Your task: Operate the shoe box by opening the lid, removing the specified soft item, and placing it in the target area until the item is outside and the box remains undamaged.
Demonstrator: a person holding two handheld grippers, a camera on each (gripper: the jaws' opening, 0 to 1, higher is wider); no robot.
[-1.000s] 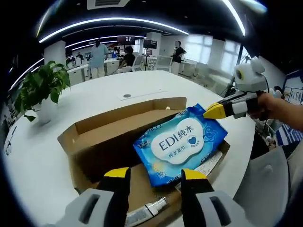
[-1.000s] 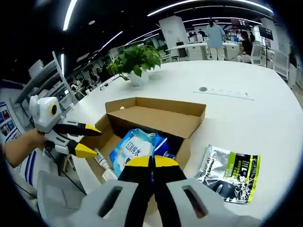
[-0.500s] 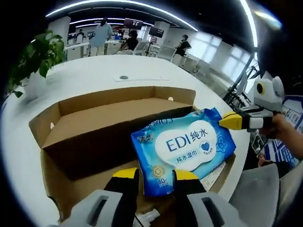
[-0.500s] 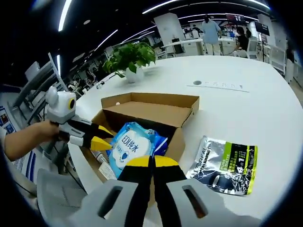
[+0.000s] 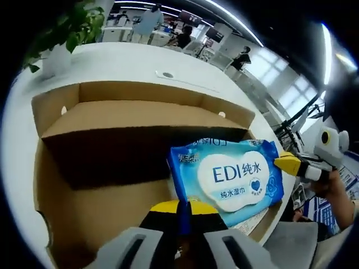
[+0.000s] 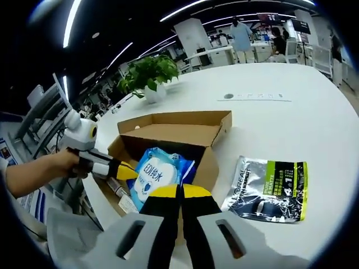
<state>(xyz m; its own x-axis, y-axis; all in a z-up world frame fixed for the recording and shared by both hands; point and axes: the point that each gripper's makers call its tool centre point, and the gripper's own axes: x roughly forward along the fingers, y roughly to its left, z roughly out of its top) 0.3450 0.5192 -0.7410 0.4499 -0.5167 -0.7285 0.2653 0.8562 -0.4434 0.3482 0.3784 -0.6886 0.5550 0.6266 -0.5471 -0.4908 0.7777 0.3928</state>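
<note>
An open brown cardboard shoe box (image 5: pixel 140 96) lies on a white table, its lid folded back. A blue wipes pack (image 5: pixel 233 178) printed "EDI" hangs over the box's inside. My left gripper (image 5: pixel 182 208) is shut on the pack's near edge. My right gripper (image 5: pixel 287 163), coming in from the right in a person's hand, pinches the far corner. In the right gripper view the same pack (image 6: pixel 156 174) sits above the box (image 6: pixel 174 120). There my right gripper (image 6: pixel 179 193) is shut at one corner and my left gripper (image 6: pixel 126 172) grips the other side.
A silver and green pouch (image 6: pixel 274 190) lies on the white table (image 6: pixel 280 123) to the right of the box. A potted plant (image 6: pixel 148 73) stands behind the box. A small tube (image 6: pixel 115 189) and a paper lie in the box. People stand at far desks.
My left gripper came in over the box and shut on the pack's near edge; one second ago its jaws were open. The right gripper kept hold of the far corner.
</note>
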